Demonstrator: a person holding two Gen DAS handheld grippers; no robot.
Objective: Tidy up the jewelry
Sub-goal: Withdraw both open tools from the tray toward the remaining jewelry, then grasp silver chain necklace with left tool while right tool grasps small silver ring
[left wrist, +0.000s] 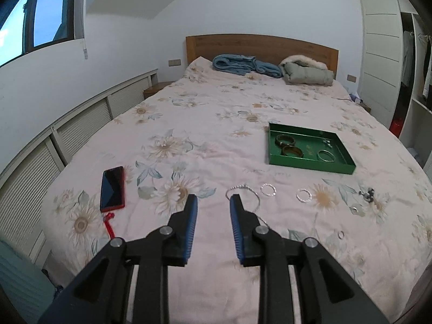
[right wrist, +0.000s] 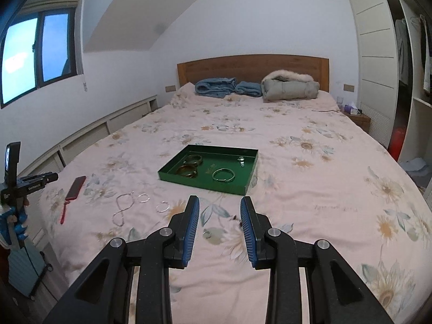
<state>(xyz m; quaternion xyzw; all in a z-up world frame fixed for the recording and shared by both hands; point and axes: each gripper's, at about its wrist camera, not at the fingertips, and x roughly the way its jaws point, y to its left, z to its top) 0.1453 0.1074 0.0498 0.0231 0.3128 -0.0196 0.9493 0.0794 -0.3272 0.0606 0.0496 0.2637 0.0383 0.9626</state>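
A green tray (left wrist: 310,165) (right wrist: 202,185) lies mid-bed, holding two dark bangles (left wrist: 288,145) (right wrist: 190,164), a silver bangle (left wrist: 325,155) (right wrist: 223,175) and a small silver piece (left wrist: 326,142). On the quilt nearer me lie a silver necklace (left wrist: 243,189) (right wrist: 122,208), two silver bracelets (left wrist: 268,189) (right wrist: 162,206), dark earrings (left wrist: 367,194) and small rings (left wrist: 341,234) (right wrist: 206,233). My left gripper (left wrist: 213,202) hovers open just short of the necklace, nothing between its blue pads. My right gripper (right wrist: 219,205) is open and empty in front of the tray.
A red phone (left wrist: 112,189) (right wrist: 77,187) and a red comb (left wrist: 110,224) (right wrist: 63,214) lie near the bed's left edge. Folded blue blankets (left wrist: 243,64) and a grey jacket (left wrist: 307,71) sit by the headboard. Slatted panels run along the left, a wardrobe (right wrist: 378,67) stands at the right.
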